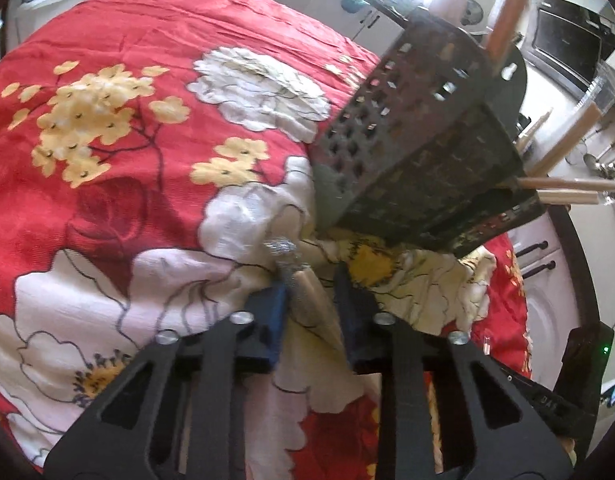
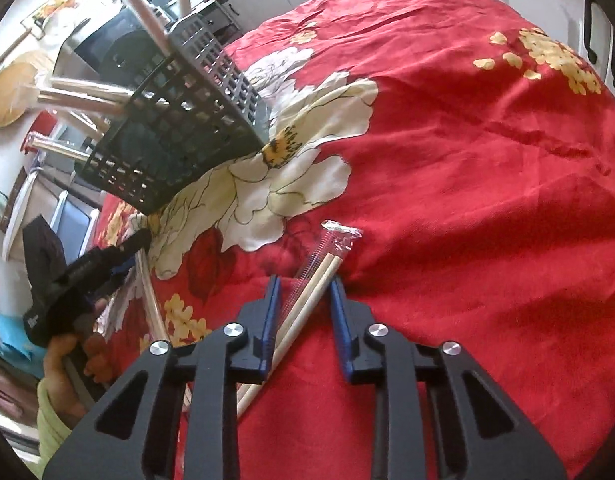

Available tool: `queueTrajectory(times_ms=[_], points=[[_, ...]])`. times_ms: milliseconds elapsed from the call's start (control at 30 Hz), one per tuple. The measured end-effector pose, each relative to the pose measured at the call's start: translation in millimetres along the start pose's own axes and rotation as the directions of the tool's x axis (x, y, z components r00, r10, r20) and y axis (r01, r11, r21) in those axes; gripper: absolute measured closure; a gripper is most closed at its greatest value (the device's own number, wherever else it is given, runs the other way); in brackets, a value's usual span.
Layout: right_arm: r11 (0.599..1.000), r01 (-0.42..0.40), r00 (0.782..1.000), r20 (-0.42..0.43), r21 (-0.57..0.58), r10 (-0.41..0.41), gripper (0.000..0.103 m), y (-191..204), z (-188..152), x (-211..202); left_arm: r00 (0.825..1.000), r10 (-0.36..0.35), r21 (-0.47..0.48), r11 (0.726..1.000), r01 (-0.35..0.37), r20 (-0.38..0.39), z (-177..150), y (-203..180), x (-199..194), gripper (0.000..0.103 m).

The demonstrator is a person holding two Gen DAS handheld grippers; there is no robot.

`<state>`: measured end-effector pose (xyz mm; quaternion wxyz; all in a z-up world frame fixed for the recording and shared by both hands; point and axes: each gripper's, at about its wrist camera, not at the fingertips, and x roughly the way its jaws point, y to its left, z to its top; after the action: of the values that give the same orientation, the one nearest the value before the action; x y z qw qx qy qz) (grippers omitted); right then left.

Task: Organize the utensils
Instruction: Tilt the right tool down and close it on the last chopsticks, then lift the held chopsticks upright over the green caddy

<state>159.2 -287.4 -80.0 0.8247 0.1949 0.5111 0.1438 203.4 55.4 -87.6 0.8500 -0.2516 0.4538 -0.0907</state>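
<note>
Right gripper [image 2: 303, 296] straddles wrapped chopsticks [image 2: 313, 284] on red floral cloth [image 2: 467, 180] — pads apart, not yet pressing. Sticks' long axis runs along fingers, tips toward perforated holder [image 2: 175, 128], up-left, nearer left gripper [image 1: 309, 292], narrowed around another wrapped stick [image 1: 307, 296] — contact unclear.

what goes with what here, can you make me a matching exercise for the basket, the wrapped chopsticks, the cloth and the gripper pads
Things:
1. utensil basket
2. wrapped chopsticks
3. tablecloth
4. finger pads

Descriptions:
A. blue
B. red with large flowers
C. dark, perforated, with wooden handles sticking out
D. pale wood in clear plastic, lying between the right gripper's fingers

Pairs: 1-C, 2-D, 3-B, 4-A
</note>
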Motion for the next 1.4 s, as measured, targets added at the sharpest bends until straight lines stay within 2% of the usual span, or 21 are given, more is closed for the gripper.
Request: queueTrajectory(times_ms=[100, 267, 433, 700, 867, 1067, 1200, 1400], points=[[1.000, -0.008, 1.000, 0.002, 0.009, 0.008, 0.087, -0.2, 2.2, 0.9, 1.000, -0.029, -0.029, 0.999, 0.029, -0.008, 1.9, 8.2, -0.8, 0.092], [0.997, -0.072, 0.997, -0.001, 0.018, 0.072, 0.091, 4.1, 7.8, -0.4, 0.998, -0.065, -0.063, 0.996, 0.064, -0.010, 3.2, 17.1, -5.1, 0.094], [0.993, -0.115, 0.993, 0.024, -0.036, 0.116, 0.093, 21.4, 15.8, -9.8, 0.994, -0.106, -0.076, 0.991, 0.107, 0.019, 2.3, 13.2, -21.1, 0.096], [0.971, -0.136, 0.981, 0.112, -0.196, 0.160, 0.096, 63.5, 27.4, -44.4, 0.975, -0.184, 0.034, 0.983, 0.181, 0.126, 11.0, -26.1, -79.7, 0.099], [0.945, -0.112, 0.965, 0.193, -0.307, 0.176, 0.097, 88.9, 31.7, -70.7, 0.957, -0.213, 0.129, 0.973, 0.190, 0.197, 18.3, -54.3, -116.1, 0.100], [0.903, -0.047, 0.929, 0.314, -0.428, 0.198, 0.097, 116.9, 36.6, -100.8, 0.933, -0.237, 0.216, 0.960, 0.181, 0.269, 27.6, -85.4, -148.9, 0.100], [0.876, 0.007, 0.893, 0.397, -0.482, 0.211, 0.097, 132.1, 42.6, -119.6, 0.913, -0.237, 0.272, 0.951, 0.148, 0.332, 34.8, -103.8, -167.0, 0.100], [0.856, 0.040, 0.840, 0.481, -0.515, 0.251, 0.097, 146.3, 57.8, -142.2, 0.876, -0.248, 0.336, 0.936, 0.106, 0.414, 47.9, -126.7, -194.9, 0.100]])
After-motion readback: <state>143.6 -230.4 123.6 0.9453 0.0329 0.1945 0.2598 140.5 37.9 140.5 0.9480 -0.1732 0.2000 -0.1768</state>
